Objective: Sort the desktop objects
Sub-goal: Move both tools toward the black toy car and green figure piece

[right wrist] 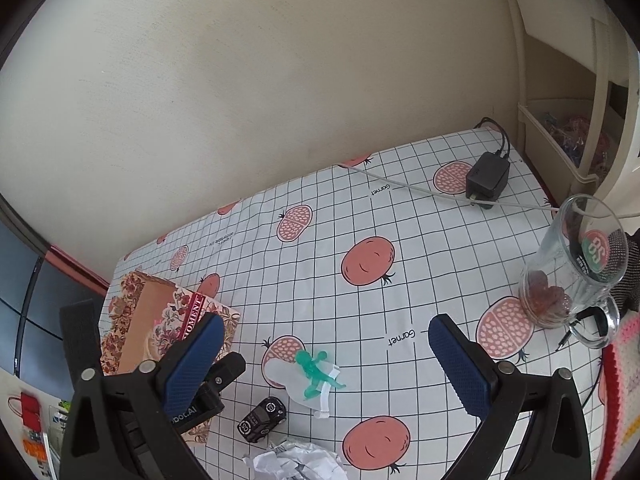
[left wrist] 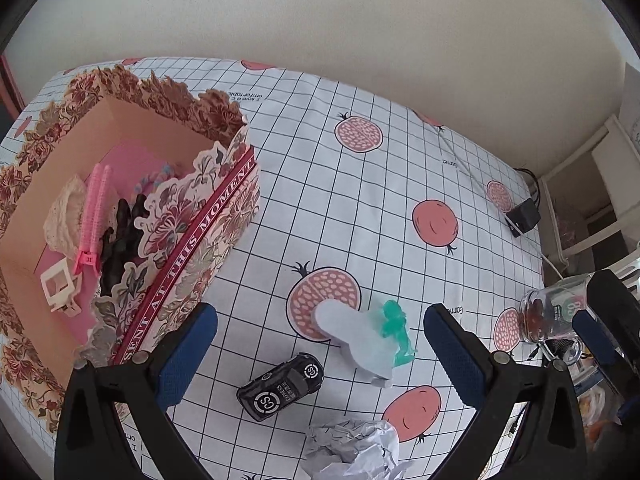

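Observation:
A floral cardboard box (left wrist: 192,236) (right wrist: 160,320) stands at the left, holding a pink hair clip (left wrist: 94,216), a white clip (left wrist: 60,286), a lace piece and dark items. On the checked cloth lie a black toy car (left wrist: 282,388) (right wrist: 262,420), a green plastic figure (left wrist: 396,330) (right wrist: 316,372) on a pale packet (left wrist: 352,336), and crumpled paper (left wrist: 356,452) (right wrist: 296,462). My left gripper (left wrist: 320,356) hovers open above the car and packet. My right gripper (right wrist: 326,368) is open too, above the green figure.
A glass mug (right wrist: 576,272) (left wrist: 556,312) with brownish contents stands at the right, a dark mesh object beside it. A black power adapter (right wrist: 488,176) (left wrist: 522,216) and white cable lie at the far edge by the wall. A shelf unit (right wrist: 568,80) stands right.

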Demonstrator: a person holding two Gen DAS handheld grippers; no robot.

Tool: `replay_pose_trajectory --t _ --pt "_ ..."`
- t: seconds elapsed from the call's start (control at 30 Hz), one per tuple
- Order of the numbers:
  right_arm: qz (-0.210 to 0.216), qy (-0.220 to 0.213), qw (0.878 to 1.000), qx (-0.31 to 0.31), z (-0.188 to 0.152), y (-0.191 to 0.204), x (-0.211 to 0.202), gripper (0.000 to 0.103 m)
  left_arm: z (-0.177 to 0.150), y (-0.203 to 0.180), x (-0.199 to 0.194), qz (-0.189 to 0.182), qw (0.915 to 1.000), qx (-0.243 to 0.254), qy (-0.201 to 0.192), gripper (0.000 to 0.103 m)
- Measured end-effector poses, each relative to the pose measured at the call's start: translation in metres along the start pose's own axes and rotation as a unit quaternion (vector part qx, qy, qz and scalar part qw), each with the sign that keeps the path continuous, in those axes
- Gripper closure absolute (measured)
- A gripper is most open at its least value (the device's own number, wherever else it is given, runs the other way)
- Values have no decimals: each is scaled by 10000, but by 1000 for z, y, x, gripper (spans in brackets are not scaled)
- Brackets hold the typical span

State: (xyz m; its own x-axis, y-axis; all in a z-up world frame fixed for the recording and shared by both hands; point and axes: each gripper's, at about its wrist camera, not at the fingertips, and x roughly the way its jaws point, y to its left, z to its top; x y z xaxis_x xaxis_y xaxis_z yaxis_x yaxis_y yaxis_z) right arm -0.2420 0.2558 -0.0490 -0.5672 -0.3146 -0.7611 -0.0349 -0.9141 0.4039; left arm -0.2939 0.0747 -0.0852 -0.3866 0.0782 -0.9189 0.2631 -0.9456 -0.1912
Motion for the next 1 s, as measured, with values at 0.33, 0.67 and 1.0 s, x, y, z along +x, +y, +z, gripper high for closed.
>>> replay_pose_trajectory --t 0.33,0.67,1.0 --pt "-69 433 9990 8 -9 -4 31 0 -8 6 27 113 9992 -49 391 0" --pt "-296 903 9954 -75 -23 -6 55 0 -19 11 35 17 9977 -132 662 0" --pt "-393 1158 9921 -277 -34 3 74 0 -27 13 35 179 9972 39 723 0"
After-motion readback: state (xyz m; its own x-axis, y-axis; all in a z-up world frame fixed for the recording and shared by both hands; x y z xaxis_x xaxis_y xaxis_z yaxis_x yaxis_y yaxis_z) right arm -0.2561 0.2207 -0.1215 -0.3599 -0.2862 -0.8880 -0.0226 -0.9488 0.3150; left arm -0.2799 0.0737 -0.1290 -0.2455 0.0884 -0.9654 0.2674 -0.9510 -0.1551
